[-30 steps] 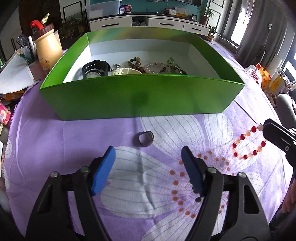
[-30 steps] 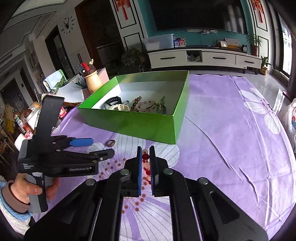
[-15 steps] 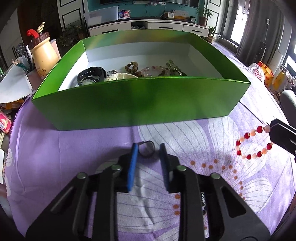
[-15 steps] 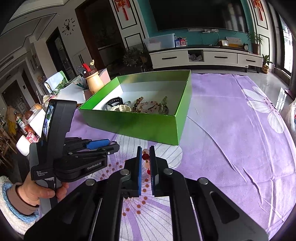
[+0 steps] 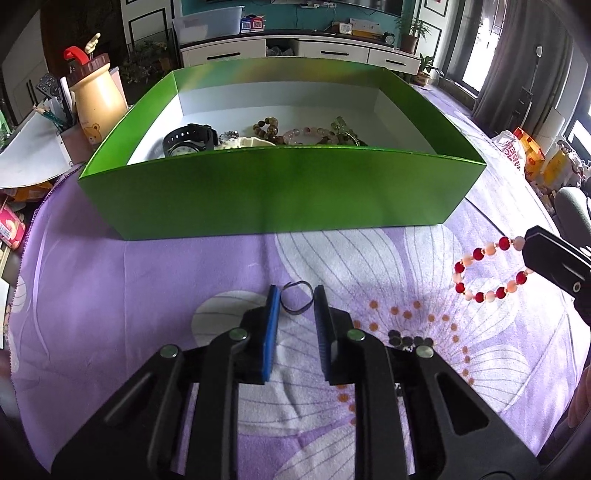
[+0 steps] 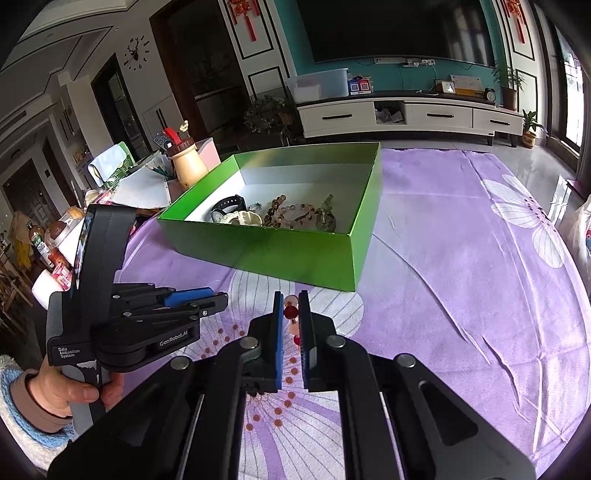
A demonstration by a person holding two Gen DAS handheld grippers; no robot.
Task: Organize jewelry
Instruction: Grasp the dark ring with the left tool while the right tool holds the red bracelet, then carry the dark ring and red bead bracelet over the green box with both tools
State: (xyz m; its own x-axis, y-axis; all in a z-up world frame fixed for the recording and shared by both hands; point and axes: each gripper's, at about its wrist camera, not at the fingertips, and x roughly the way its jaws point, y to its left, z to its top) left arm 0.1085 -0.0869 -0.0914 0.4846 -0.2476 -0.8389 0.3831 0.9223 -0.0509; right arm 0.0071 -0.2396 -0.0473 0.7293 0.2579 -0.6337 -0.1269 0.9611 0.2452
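Before the green box (image 5: 280, 195), left tongs (image 5: 295, 299) pinch a ring (image 5: 296, 302); right tongs (image 6: 291, 314) clamp a bracelet (image 5: 487, 269).

Beyond the far edge of the table (image 6: 461, 229), draped in a purple flowered cloth, a teal wall (image 6: 399, 70) carries a dark television (image 6: 388, 29) above a long white cabinet (image 6: 406, 114), with daylit windows (image 5: 480, 40) and grey curtains (image 5: 517, 55) at right.

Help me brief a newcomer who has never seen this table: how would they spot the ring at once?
Find the green box on the purple flowered cloth. On the near side of it, outside it, the ring sits between the blue pads of the left claw. It is one plain dark loop, unlike the red and pink bead bracelet held by the right claw.
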